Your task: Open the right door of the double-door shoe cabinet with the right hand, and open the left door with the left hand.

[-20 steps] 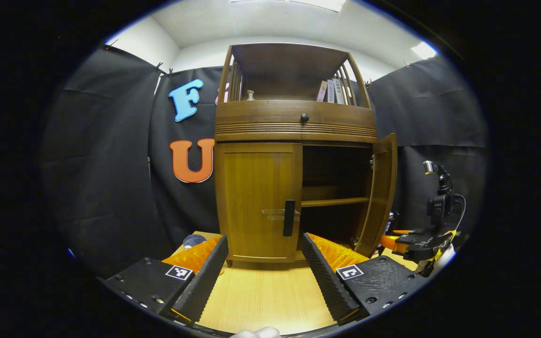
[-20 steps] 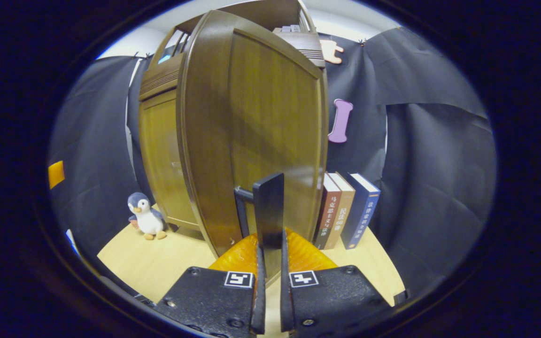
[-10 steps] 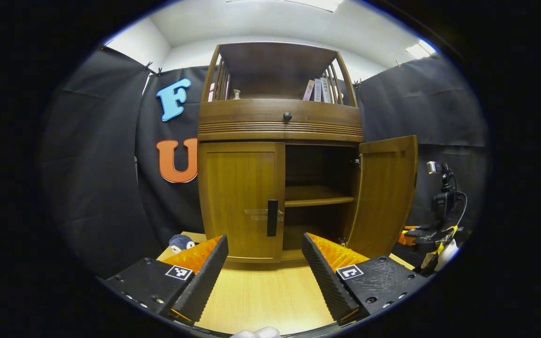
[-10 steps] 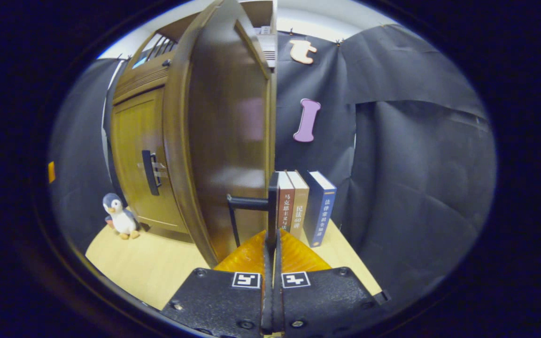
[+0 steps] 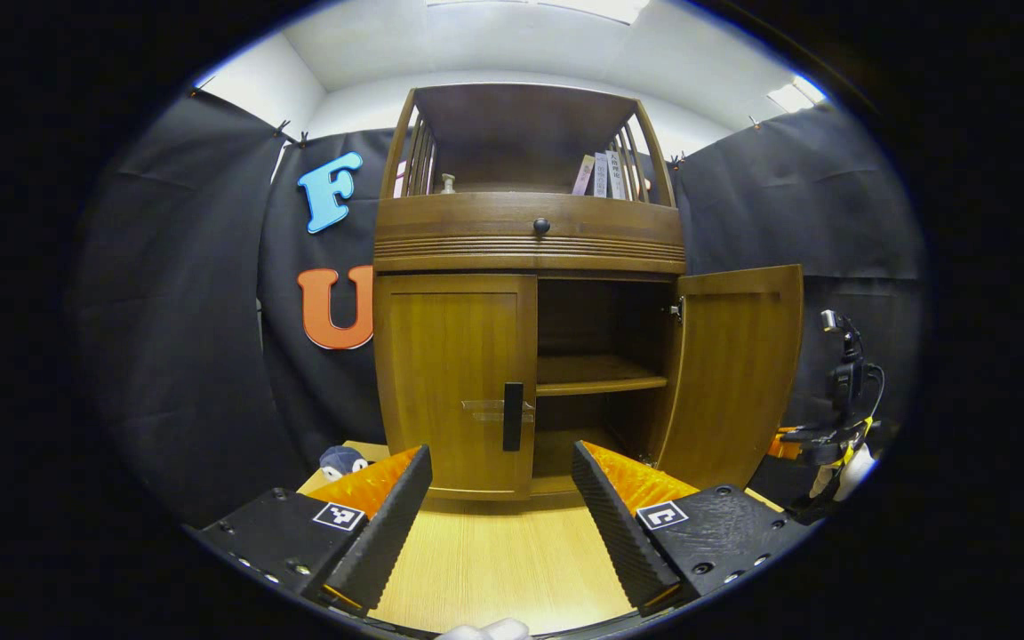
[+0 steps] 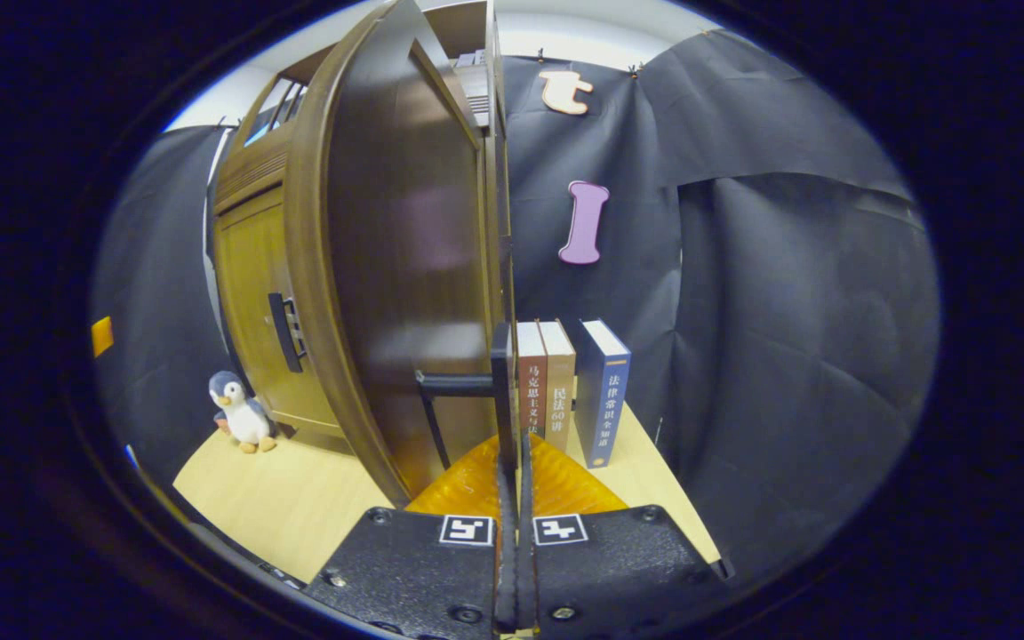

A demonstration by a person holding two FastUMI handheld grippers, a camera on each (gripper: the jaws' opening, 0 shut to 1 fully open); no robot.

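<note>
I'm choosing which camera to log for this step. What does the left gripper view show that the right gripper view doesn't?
Left gripper view: the cabinet interior with its shelf, the drawer knob, and the open left gripper.
Right gripper view: the right gripper shut on the right door's handle, three standing books, a whole toy penguin.
Both: the closed left door and the swung-out right door.
</note>
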